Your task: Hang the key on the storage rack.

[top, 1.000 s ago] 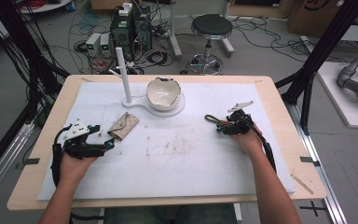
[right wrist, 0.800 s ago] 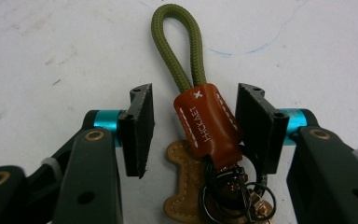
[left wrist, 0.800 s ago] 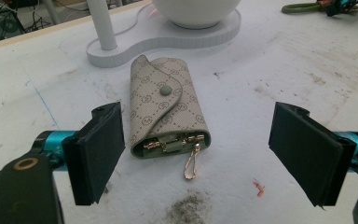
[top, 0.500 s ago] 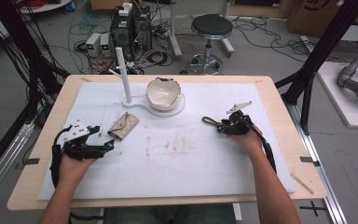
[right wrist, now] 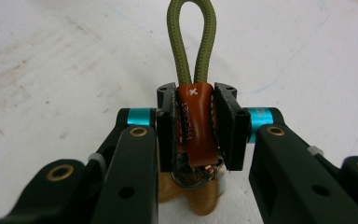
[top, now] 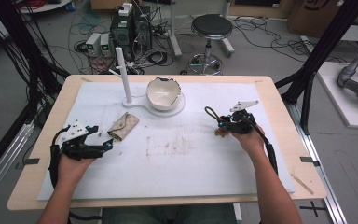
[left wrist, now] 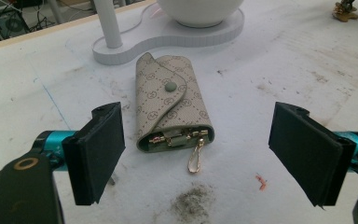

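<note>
Keychain [right wrist: 194,126] clamped in right tool [right wrist: 195,128]; left tool [left wrist: 200,154] gapes before key pouch [left wrist: 170,109].

Bright, even overhead light; soft shadows on the white padded table mat [top: 205,163]. High view slightly soft w/ low res. Right gripper view: foreground blurred.

overhead camera faces the table [top: 270,93]; gripper cameras look close along it.

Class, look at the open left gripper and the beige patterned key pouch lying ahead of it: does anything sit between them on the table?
Nothing visible does. The left gripper faces the beige patterned key pouch with bare white mat between; the pouch's gold clasp points toward the jaws.
</note>
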Available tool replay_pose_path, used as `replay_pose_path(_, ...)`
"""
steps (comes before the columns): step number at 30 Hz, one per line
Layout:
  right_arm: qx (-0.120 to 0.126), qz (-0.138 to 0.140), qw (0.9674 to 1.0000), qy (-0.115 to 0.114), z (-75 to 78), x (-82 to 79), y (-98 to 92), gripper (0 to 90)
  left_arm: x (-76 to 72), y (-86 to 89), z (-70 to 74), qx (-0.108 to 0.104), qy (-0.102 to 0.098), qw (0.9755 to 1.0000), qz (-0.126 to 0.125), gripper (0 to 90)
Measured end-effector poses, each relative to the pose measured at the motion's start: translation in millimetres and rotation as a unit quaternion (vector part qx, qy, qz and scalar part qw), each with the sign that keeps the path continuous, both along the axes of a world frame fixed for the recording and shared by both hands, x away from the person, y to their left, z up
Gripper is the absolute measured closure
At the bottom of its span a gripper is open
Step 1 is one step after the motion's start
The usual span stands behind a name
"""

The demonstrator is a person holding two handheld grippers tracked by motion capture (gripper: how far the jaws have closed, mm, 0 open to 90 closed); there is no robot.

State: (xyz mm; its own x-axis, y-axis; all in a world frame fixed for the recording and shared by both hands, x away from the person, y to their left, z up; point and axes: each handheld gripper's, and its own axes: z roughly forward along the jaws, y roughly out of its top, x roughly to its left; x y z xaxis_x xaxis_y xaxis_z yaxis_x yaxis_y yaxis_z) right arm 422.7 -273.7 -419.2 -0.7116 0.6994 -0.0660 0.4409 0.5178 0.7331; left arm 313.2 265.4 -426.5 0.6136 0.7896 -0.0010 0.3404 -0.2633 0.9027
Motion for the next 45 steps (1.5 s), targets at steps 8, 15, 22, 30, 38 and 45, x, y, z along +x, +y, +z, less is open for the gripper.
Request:
replay_pose_path(8,0.027,0.002,0.9989,-0.038,20.8,-13.4,2.6,72.6,-1.6,-1.5,2.3,-0.002,-0.005,1.0,-0.001,18.1)
replay_pose_path(15,0.048,0.013,0.9974,-0.052,38.5,-18.2,8.8,72.6,-3.2,-0.5,3.5,-0.004,-0.007,1.0,0.001,18.1)
replay_pose_path(22,0.065,0.041,0.9948,-0.066,61.7,-22.2,32.1,72.5,-8.5,4.0,4.9,-0.003,-0.01,0.9999,0.005,18.1)
replay_pose_path(30,0.066,0.063,0.9929,-0.076,76.9,-15.9,57.8,72.4,-18.3,15.3,6.2,-0.003,-0.013,0.9998,0.018,18.1)
replay_pose_path(38,0.059,0.082,0.9916,-0.082,89.5,-5.9,84.8,72.3,-29.7,26.1,5.7,-0.002,-0.017,0.9994,0.029,18.2)
replay_pose_path(45,0.054,0.101,0.9899,-0.084,99.7,5.5,116.9,72.4,-41.5,37.2,5.5,-0.004,-0.018,0.9991,0.038,18.1)
